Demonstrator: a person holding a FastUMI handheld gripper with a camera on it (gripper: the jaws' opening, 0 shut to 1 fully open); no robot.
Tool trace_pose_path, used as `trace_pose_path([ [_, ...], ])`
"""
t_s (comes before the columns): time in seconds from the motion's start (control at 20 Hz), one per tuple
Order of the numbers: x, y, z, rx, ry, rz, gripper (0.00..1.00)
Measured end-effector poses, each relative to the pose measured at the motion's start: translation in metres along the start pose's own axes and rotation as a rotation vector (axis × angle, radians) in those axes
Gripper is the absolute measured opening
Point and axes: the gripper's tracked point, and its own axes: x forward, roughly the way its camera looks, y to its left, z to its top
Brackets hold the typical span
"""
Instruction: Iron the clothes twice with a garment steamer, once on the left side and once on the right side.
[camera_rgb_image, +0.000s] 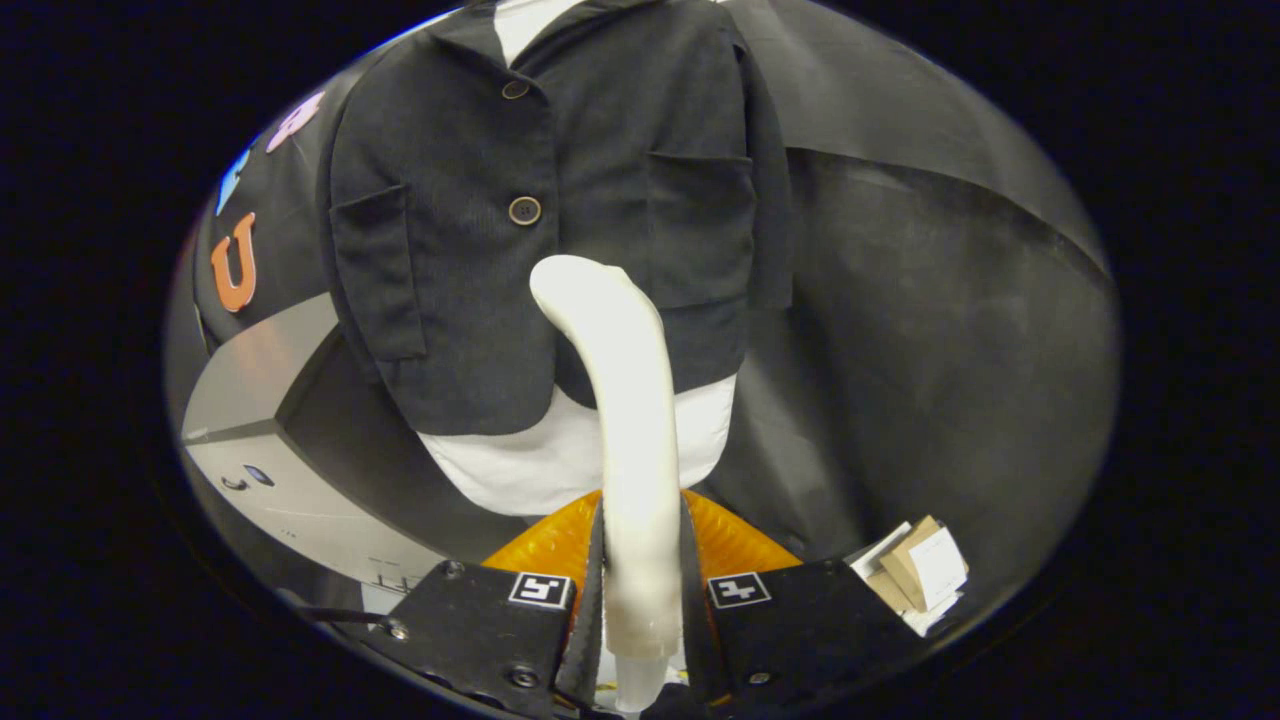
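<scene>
A dark buttoned jacket (560, 200) with two chest pockets hangs over a white shirt (560, 460) on a form straight ahead. A white garment steamer (625, 400) rises from between my fingers, its curved head bent toward the jacket's lower front, just right of the button line. My gripper (640, 590) is shut on the steamer's handle, one finger on each side. Whether the steamer head touches the cloth I cannot tell.
A grey box-like machine (270, 440) with small buttons stands to the left of the form. An orange base (735, 545) lies below the shirt hem. Some cardboard and paper pieces (920, 575) lie low on the right. Black cloth walls close in behind.
</scene>
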Motion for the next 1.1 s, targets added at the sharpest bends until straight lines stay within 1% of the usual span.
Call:
trace_pose_path([
  [0.35, -0.006, 0.0, 0.01, 0.0, 0.006, 0.121, 0.37],
  [0.55, -0.009, -0.004, 0.01, 0.008, 0.009, 0.161, 0.37],
  [0.75, -0.028, -0.006, 0.007, 0.011, 0.009, 0.143, 0.37],
  [0.95, -0.077, 0.006, -0.024, 0.004, -0.013, 0.11, 0.37],
  [1.1, -0.126, 0.026, -0.049, -0.003, -0.034, 0.094, 0.37],
])
